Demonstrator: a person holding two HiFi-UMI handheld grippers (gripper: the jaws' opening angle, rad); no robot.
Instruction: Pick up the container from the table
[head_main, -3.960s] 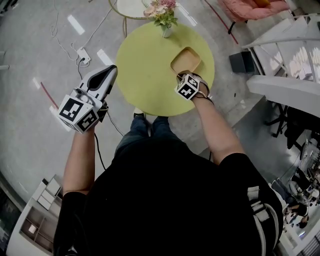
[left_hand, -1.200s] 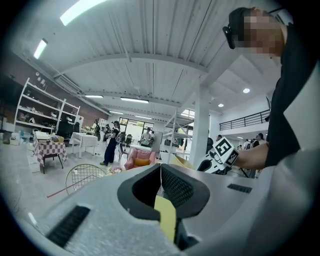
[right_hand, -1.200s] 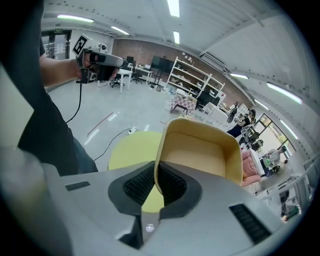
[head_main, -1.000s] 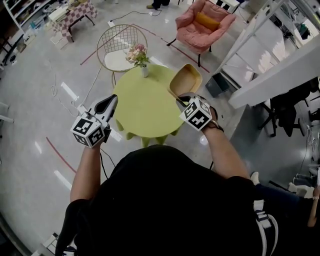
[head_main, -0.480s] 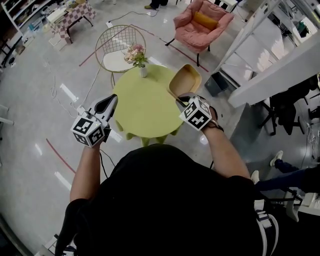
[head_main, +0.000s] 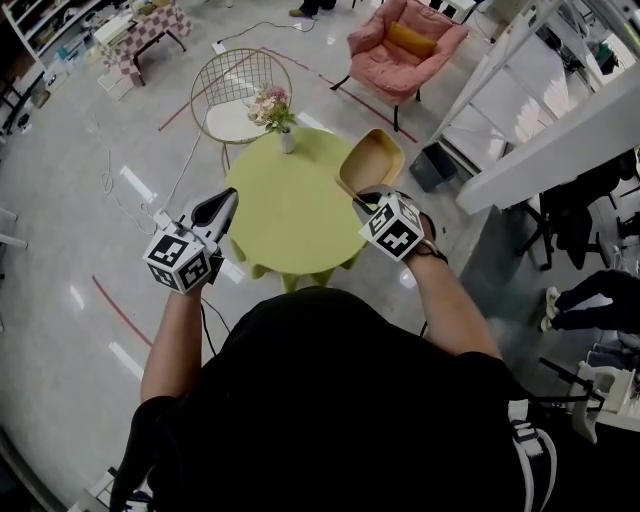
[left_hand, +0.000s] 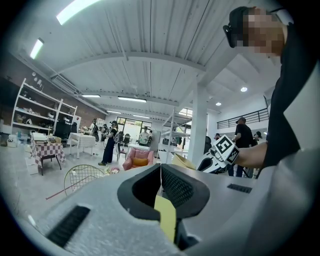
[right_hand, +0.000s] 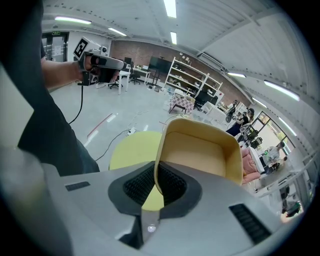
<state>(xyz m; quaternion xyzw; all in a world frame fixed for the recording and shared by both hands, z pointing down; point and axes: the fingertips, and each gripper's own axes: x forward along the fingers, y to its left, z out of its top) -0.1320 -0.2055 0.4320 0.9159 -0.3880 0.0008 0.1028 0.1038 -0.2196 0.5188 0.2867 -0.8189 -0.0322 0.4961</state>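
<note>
The container (head_main: 372, 160) is a tan, square, rounded tray, empty inside. It hangs tilted in the air above the far right edge of the round yellow-green table (head_main: 290, 215). My right gripper (head_main: 353, 196) is shut on its near rim. In the right gripper view the rim's thin wall sits pinched between the dark pads (right_hand: 169, 181), and the container (right_hand: 205, 155) fills the middle with the table (right_hand: 131, 150) far below. My left gripper (head_main: 224, 201) hovers over the table's left edge, shut with nothing held. Its jaws (left_hand: 160, 181) meet in the left gripper view.
A small vase of flowers (head_main: 278, 112) stands at the table's far edge. Behind it is a wire chair (head_main: 238, 92), and a pink armchair (head_main: 405, 42) sits further back. White shelving (head_main: 545, 110) runs along the right. Cables (head_main: 150, 195) lie on the floor at left.
Four seconds ago the container lay on the table with my right gripper at its near edge; now it is held well above the table. Over the last second both grippers have kept still.
</note>
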